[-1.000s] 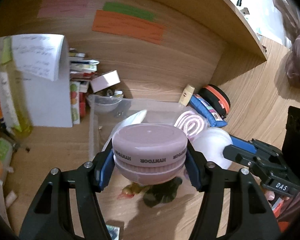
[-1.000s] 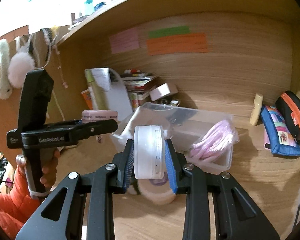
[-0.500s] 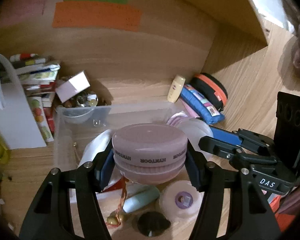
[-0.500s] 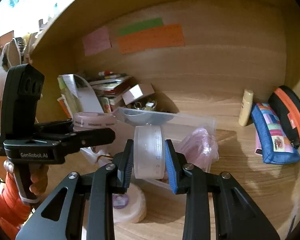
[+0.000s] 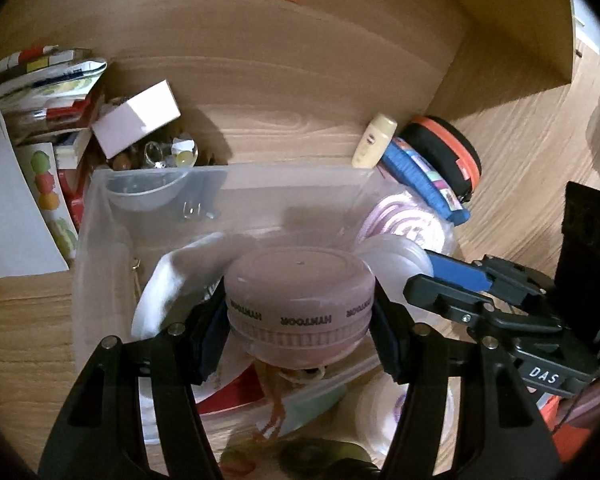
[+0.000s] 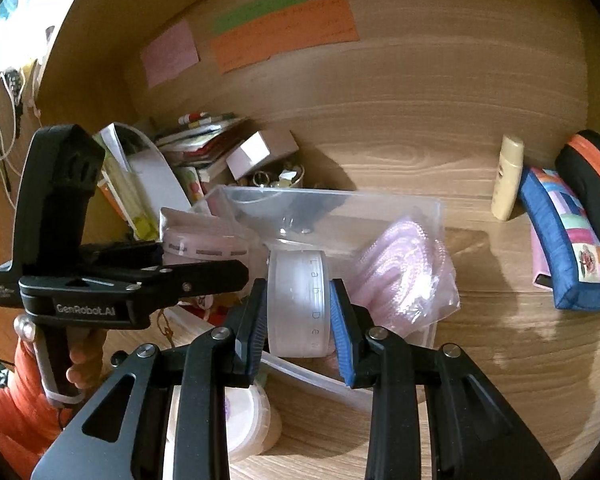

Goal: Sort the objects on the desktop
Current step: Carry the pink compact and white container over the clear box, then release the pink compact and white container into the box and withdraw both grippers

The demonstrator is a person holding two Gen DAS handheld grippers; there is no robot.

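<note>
1. The left gripper [image 5: 300,320] pinches a round pink jar [image 5: 298,304] by its sides, lid up, above the clear plastic bin [image 5: 88,240].
2. The right gripper [image 6: 300,312] pinches a translucent white round case [image 6: 298,304] on edge, flat faces against the blue pads, over the bin's near edge.
3. Only the right wrist view shows a hand [image 6: 78,360] in an orange sleeve gripping the left gripper's handle, and the pink, green and orange paper notes [image 6: 284,32] on the wooden back wall.
4. Only the left wrist view looks down into the bin: a small clear bowl [image 5: 148,192] in its far corner, a white oval item [image 5: 172,280], and a bagged pink coil [image 5: 404,224] at its right end.
5. On the wooden surface [image 6: 480,340] lies a white round tub [image 6: 244,412] in front of the bin.
6. To the right of the bin, a cream bottle [image 6: 508,180], a blue pouch [image 6: 568,240] and a black-and-orange case [image 6: 596,184] sit together.
</note>
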